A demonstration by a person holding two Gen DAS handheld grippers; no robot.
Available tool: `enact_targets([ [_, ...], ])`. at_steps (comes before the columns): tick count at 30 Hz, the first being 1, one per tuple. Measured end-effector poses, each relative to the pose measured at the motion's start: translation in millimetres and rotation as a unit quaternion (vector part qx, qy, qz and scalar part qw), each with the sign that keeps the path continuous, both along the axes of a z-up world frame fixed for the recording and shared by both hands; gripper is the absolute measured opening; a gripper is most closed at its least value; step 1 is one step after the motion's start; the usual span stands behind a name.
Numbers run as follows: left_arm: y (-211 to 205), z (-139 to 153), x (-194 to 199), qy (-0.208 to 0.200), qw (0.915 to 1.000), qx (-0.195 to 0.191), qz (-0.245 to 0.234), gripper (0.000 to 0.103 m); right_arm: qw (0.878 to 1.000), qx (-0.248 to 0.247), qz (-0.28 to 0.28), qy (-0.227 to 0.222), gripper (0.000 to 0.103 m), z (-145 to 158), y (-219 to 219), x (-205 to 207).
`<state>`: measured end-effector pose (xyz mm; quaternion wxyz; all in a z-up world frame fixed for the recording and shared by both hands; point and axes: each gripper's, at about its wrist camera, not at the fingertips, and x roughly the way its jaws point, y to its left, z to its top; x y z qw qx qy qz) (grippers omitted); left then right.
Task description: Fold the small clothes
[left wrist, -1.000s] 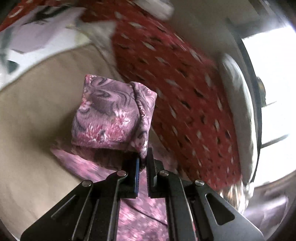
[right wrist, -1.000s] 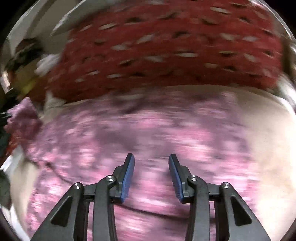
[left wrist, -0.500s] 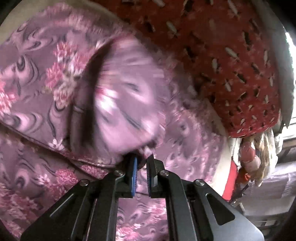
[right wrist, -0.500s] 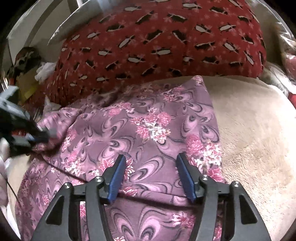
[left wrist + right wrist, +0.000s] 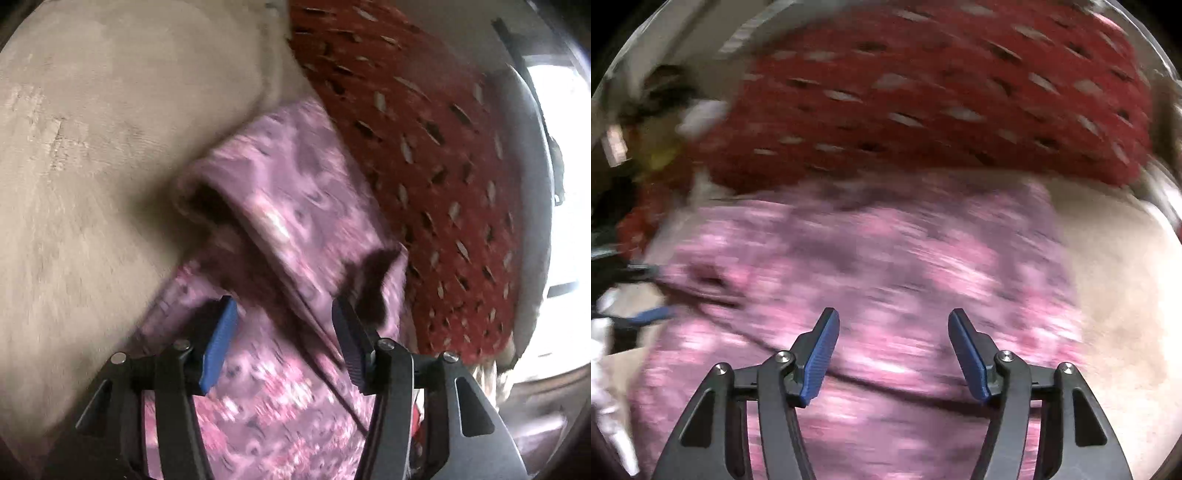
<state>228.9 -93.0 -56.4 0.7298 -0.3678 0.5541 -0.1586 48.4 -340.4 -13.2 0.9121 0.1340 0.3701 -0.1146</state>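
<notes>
- Purple floral garment [image 5: 295,229]: lies on a beige plush blanket [image 5: 85,147], folded over itself, far edge against a red patterned cushion [image 5: 436,155]; both views blurred.
- Left hand-held gripper [image 5: 284,314]: jaws have just been opening, now apart, hanging over the garment's fold; blue pads [image 5: 218,350] press on nothing.
- Right hand-held gripper [image 5: 893,325]: jaws have just been opening wider, now well spread above the garment [image 5: 871,266], nothing gripped.
- Left gripper also shows at the left rim of the right view [image 5: 646,291].
</notes>
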Motion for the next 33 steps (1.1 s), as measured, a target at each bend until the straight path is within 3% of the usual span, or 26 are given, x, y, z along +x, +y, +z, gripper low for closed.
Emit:
enact_targets([
  [5, -4, -26, 9, 0.016, 0.9995, -0.026, 0.005, 0.052, 0.993, -0.043, 0.111, -0.001, 0.065, 17, 75, 49],
  [10, -7, -29, 13, 0.012, 0.9995, -0.028, -0.002, 0.052, 0.987, -0.088, 0.127, 0.046, 0.063, -1, 104, 103],
  [12, -7, -31, 15, 0.012, 0.9996, -0.027, 0.0, 0.052, 0.988, -0.078, 0.124, 0.052, 0.052, -7, 104, 115],
  [13, -7, -31, 15, 0.01, 0.9997, -0.023, -0.002, 0.052, 0.989, -0.059, 0.127, 0.042, 0.026, -8, 100, 115],
  [14, -9, -29, 14, 0.007, 0.9998, -0.016, -0.005, 0.052, 0.99, -0.032, 0.13, 0.035, 0.017, -6, 94, 113],
  [17, -18, -26, 14, -0.001, 1.0, 0.004, -0.008, 0.052, 0.993, 0.06, 0.097, -0.015, 0.015, 6, 58, 94],
  [22, -27, -24, 7, -0.009, 0.9996, 0.023, -0.016, 0.057, 0.982, 0.175, 0.013, -0.074, 0.014, 13, -11, 40],
  [26, -30, -24, 5, -0.014, 0.9987, 0.047, -0.016, 0.057, 0.969, 0.23, -0.068, -0.054, 0.016, -12, -62, -4],
  [28, -29, -24, 4, -0.017, 0.9984, 0.051, -0.016, 0.057, 0.96, 0.259, -0.104, -0.038, 0.025, -26, -79, -25],
  [30, -28, -25, 5, -0.017, 0.9985, 0.051, -0.015, 0.057, 0.951, 0.274, -0.131, -0.055, 0.028, -27, -89, -48],
  [33, -29, -25, 3, -0.022, 0.9979, 0.058, -0.018, 0.057, 0.941, 0.286, -0.151, -0.098, 0.054, -18, -94, -66],
])
